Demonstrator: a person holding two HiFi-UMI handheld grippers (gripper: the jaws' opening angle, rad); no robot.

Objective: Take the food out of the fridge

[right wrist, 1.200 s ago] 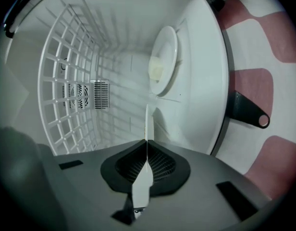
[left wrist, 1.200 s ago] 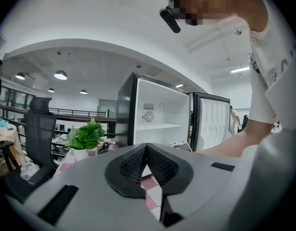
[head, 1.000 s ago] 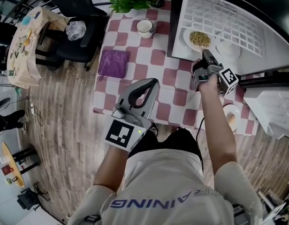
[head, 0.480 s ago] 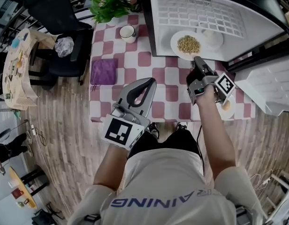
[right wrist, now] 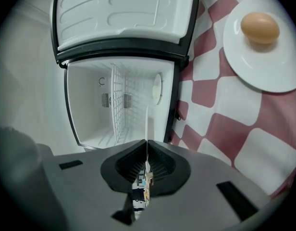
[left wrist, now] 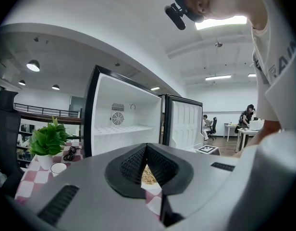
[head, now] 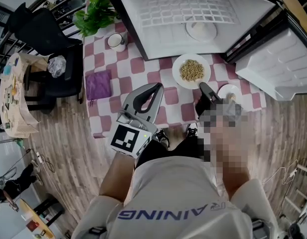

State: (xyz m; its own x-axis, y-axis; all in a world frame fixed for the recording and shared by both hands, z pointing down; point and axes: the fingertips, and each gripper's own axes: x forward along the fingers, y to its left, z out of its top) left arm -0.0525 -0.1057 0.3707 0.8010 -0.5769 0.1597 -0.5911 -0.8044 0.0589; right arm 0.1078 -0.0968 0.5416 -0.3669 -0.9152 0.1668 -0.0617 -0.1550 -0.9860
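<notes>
Right gripper [right wrist: 147, 148]: jaws clamped on rim of grain plate [head: 176, 71]. Plate sits just ahead of the gripper, outside fridge [head: 158, 39], over tabletop [head: 143, 68]; resting or lifted, cannot tell.
Egg plate [right wrist: 244, 66] just beside it, already out.
Left gripper [left wrist: 146, 150]: jaws together, empty.
Farther ahead, inside open fridge: one white dish [head: 201, 30] on shelf, judged last item left.

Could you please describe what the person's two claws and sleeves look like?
Both the left claw and right claw are light grey shells with black ribbed pads. The left carries a cube with black-and-white square markers. The person wears a pale short-sleeved T-shirt.
</notes>
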